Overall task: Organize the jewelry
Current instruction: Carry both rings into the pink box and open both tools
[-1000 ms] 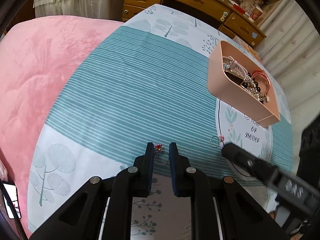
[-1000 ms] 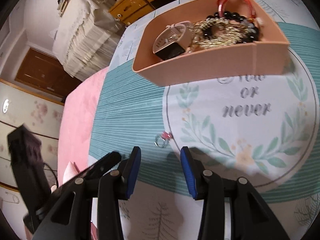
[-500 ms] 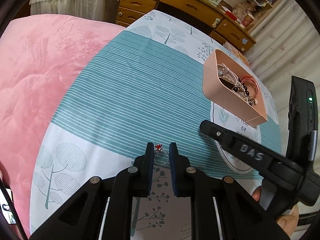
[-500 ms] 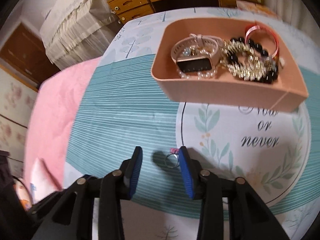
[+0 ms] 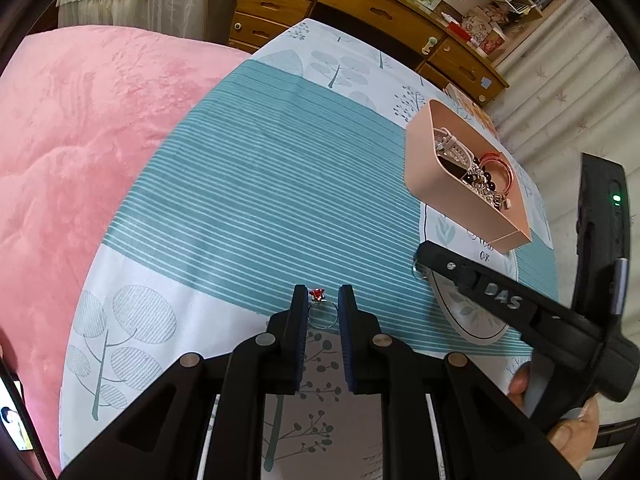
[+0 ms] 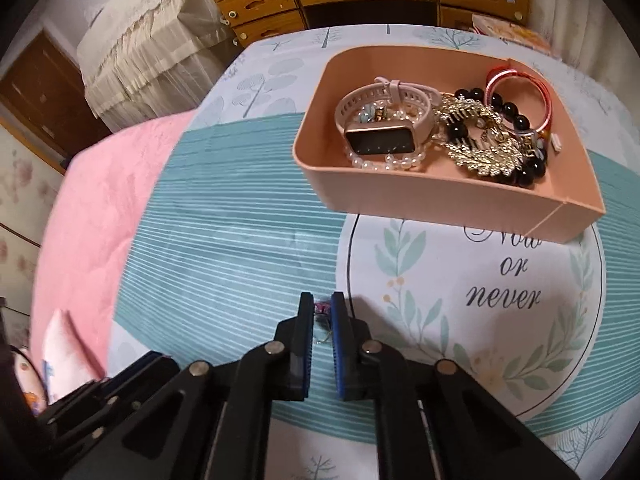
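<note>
We have each tool pinching a ring above the bed: left tool (image 5: 323,305) the thin silver ring with red stone (image 5: 320,307), right tool (image 6: 322,314) a pink-stoned ring (image 6: 321,309). Thin bands could twist free before the peach plastic tray (image 6: 420,196), lost in bedding.

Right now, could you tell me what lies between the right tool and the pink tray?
Only bare bedspread: teal stripes and a white printed circle, in the right wrist view. Right tool is shut on a ring; pink tray beyond.

- The right gripper (image 5: 418,258) covers most of a small ring (image 5: 416,272) in the left wrist view.
- A phone (image 5: 16,416) sits cropped at the frame's left edge.
</note>
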`<state>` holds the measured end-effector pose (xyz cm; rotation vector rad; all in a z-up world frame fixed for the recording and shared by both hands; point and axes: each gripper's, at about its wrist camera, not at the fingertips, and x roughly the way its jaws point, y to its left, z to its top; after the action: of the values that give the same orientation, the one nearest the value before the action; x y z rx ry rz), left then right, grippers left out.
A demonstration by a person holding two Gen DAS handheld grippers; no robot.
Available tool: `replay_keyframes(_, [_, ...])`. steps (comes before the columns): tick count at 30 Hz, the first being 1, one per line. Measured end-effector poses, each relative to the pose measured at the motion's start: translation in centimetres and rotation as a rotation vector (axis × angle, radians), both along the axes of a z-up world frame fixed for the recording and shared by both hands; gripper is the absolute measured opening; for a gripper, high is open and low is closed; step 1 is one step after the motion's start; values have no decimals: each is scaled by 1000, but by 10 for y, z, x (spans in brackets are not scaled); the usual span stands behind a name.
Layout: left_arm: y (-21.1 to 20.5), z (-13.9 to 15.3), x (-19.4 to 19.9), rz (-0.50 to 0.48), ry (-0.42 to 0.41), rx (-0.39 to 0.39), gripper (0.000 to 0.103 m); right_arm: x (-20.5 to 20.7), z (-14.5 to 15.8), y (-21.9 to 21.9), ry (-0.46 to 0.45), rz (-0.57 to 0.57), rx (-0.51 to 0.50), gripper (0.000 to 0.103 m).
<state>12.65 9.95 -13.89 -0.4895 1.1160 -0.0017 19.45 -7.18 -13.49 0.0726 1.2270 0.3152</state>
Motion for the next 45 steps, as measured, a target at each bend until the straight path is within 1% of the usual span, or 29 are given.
replay_keyframes(3, [-5,10,5,-17,-15,15,13,-3,20,-12,-32,2,39,8])
replay_keyframes(6, [-12,26,14,-42,-43,26,13,-3,48,-26,-84,-1,66,8])
replay_keyframes(9, [-23,55,31,-77,-93,45,13,2,81,-43,-144,-13,90,8])
replay_keyframes(13, [-38,90,57,-113,-154,75,13,16,124,-58,-230,-41,106,8])
replay_keyframes(15, [-49,108,74,-129,-181,106,13,24,140,-62,-270,-55,103,8])
replay_keyframes(17, [-60,120,93,-147,-199,132,13,34,152,-68,-297,-73,107,8])
replay_keyframes(19, [-70,123,111,-162,-203,158,13,46,157,-74,-310,-92,111,8])
replay_keyframes(21, [-79,122,127,-179,-201,160,13,60,154,-80,-306,-107,111,8])
replay_keyframes(23, [-90,115,146,-186,-193,210,13,73,143,-82,-282,-122,105,8])
replay_keyframes(24, [-94,111,151,-191,-189,219,13,81,135,-84,-269,-126,99,8])
replay_keyframes(26, [-103,98,167,-210,-161,225,13,90,120,-84,-250,-129,77,9])
replay_keyframes(29, [-113,81,181,-227,-136,233,13,108,94,-86,-198,-132,74,9])
replay_keyframes(31, [-116,69,188,-237,-111,221,13,117,80,-86,-169,-137,86,9])
replay_keyframes(34, [-123,57,196,-251,-97,214,13,129,62,-88,-138,-150,117,9])
replay_keyframes(35, [-126,55,197,-262,-102,218,17,131,58,-87,-131,-149,124,9])
replay_keyframes(36, [-128,53,196,-268,-108,225,24,132,55,-86,-133,-148,127,9])
replay_keyframes(37, [-129,53,196,-270,-115,235,28,131,54,-86,-140,-145,124,9])
replay_keyframes(38, [-131,53,195,-275,-124,240,38,131,52,-85,-153,-145,114,9])
replay_keyframes(39, [-131,53,195,-277,-127,247,43,130,53,-86,-163,-147,117,10])
replay_keyframes(42, [-131,54,193,-279,-139,254,52,128,57,-90,-174,-158,140,10])
replay_keyframes(45, [-130,57,189,-274,-144,263,54,125,64,-92,-189,-160,140,10])
